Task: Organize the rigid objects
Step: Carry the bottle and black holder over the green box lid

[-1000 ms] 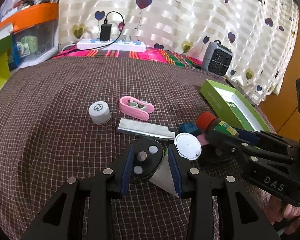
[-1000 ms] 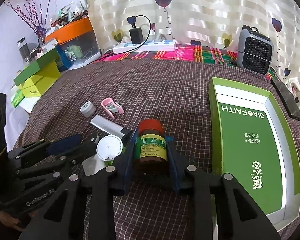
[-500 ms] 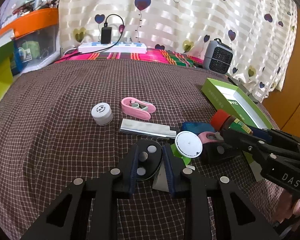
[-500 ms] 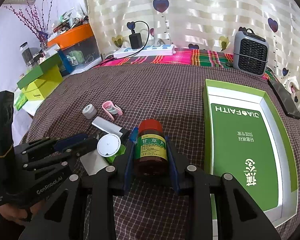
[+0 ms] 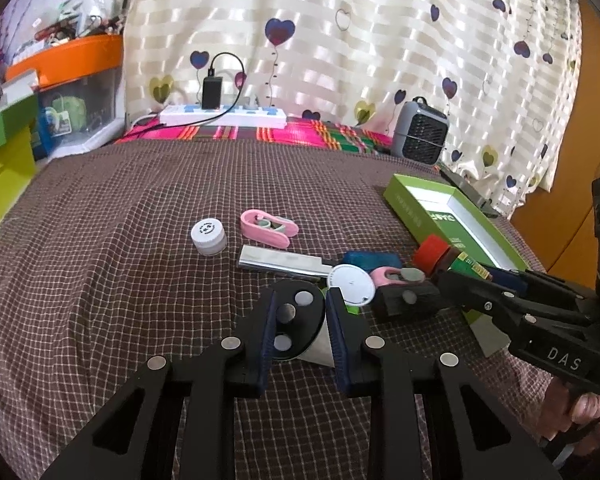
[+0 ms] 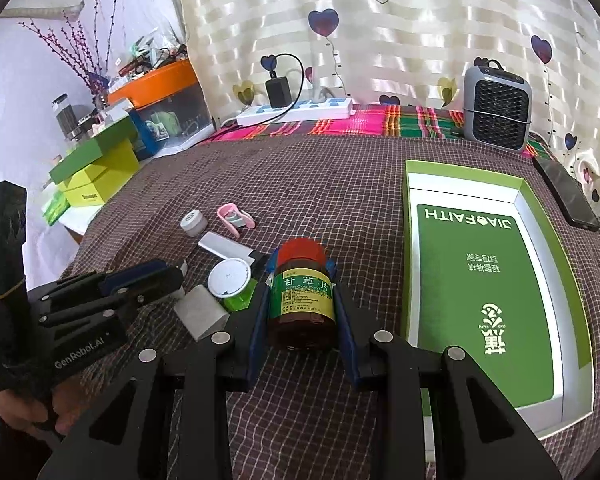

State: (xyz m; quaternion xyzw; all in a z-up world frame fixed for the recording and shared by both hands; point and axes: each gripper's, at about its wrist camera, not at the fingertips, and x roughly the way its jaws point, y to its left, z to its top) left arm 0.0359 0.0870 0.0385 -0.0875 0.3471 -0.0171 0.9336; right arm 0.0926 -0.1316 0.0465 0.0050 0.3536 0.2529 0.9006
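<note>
Against the frame a second back, the left gripper (image 5: 298, 322) is seen narrowed: its jaws, then spread with slack around a grey wedge-shaped block (image 5: 320, 350), are now pressed on it. The block is held just above the checked cloth (image 5: 112, 272), beside a white round lid (image 5: 352, 284). The right gripper (image 6: 302, 312) is unchanged in width, clamped on a red-capped brown bottle (image 6: 302, 300). Both are carried slightly nearer the open green box (image 6: 416, 280), which lies to the bottle's right. Writing noted: "JIAOFAITH" inside the box, "甘草片" on the bottle label, "GenRobot.AI" and "DAS" on the gripper bodies.
</note>
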